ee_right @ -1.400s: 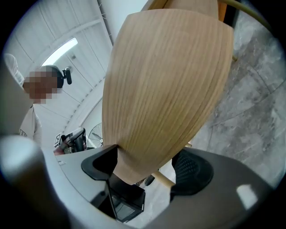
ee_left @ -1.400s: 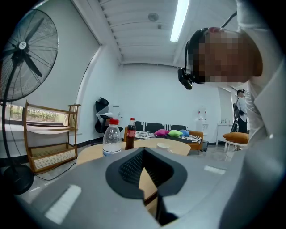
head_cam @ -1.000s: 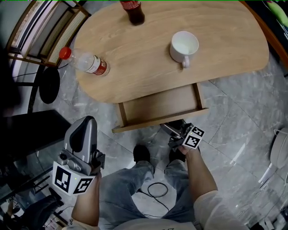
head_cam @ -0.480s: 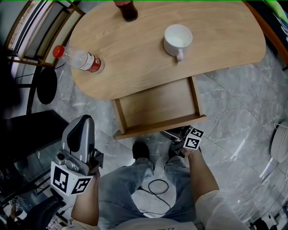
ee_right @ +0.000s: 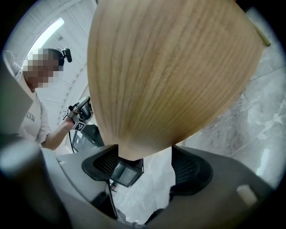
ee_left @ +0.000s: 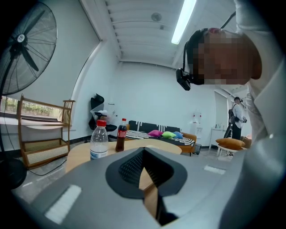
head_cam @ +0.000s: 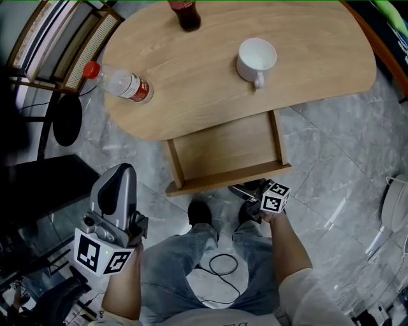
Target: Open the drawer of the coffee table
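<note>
In the head view, the drawer [head_cam: 223,149] stands well out from under the counter [head_cam: 191,83] with its bare bottom showing, so I judge the opening mostly done. My right tongs [head_cam: 250,190] sit low at the right part of the drawer's front board, reaching in from my side. I see no handle, so that edge is the thing to pull on. My left tongs [head_cam: 124,173] hang off to the left, well apart from the counter and out of the drawer's path, since one hand is enough here. A cup [head_cam: 257,58], a clear bottle [head_cam: 120,81] and a cola bottle [head_cam: 185,14] stand on top, none near the edge I work at. In the left gripper view, the pads meet at their tips with only a thin wedge of gap behind them and nothing between. They point toward the counter, where both bottles stand upright. In the right gripper view, the drawer's wood fills the upper frame and narrows down between the pads, which press on it from both sides at a middling width, pinching the board's lower edge. The grey floor [ee_right: 232,129] shows beyond. I reckon a pull straight toward me will keep the drawer from jamming.
</note>
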Motion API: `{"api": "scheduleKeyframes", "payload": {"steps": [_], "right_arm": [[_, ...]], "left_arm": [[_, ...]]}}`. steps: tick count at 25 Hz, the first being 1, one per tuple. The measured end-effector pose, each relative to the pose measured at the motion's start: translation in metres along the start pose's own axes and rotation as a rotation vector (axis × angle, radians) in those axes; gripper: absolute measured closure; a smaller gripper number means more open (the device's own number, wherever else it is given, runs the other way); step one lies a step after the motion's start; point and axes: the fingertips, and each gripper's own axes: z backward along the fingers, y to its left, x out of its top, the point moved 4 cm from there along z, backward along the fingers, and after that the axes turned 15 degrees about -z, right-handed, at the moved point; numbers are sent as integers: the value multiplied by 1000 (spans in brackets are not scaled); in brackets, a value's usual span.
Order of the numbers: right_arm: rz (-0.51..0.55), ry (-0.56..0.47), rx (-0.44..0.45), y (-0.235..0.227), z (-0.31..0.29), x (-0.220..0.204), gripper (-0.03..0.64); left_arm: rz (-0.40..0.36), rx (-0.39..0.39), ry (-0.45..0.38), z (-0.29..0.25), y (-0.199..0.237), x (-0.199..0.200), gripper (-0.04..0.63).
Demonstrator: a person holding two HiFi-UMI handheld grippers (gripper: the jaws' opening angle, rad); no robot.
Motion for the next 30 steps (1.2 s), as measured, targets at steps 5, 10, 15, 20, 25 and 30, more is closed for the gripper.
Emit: {"api": "scheduleKeyframes", "payload": {"steps": [5, 10, 15, 20, 25, 30], "right_arm": [[73, 166, -45, 49, 32, -16, 247], [258, 224, -19, 194, 75, 20, 245], [566, 85, 27, 390, 81, 130, 247], [808, -74, 21, 584, 76, 218, 247], [988, -188, -20, 723, 70, 271, 249], [1066, -277, -53, 806, 70, 300, 278]], "left_arm": [[28, 3, 8, 5, 3, 27, 597], [61, 2, -3, 13, 18, 93, 597], [56, -5, -79, 23, 42, 192, 597], [57, 20, -132, 52, 72, 306, 597], [34, 38, -203, 77, 97, 396, 597], [3, 17, -286, 94, 96, 461, 597]]}}
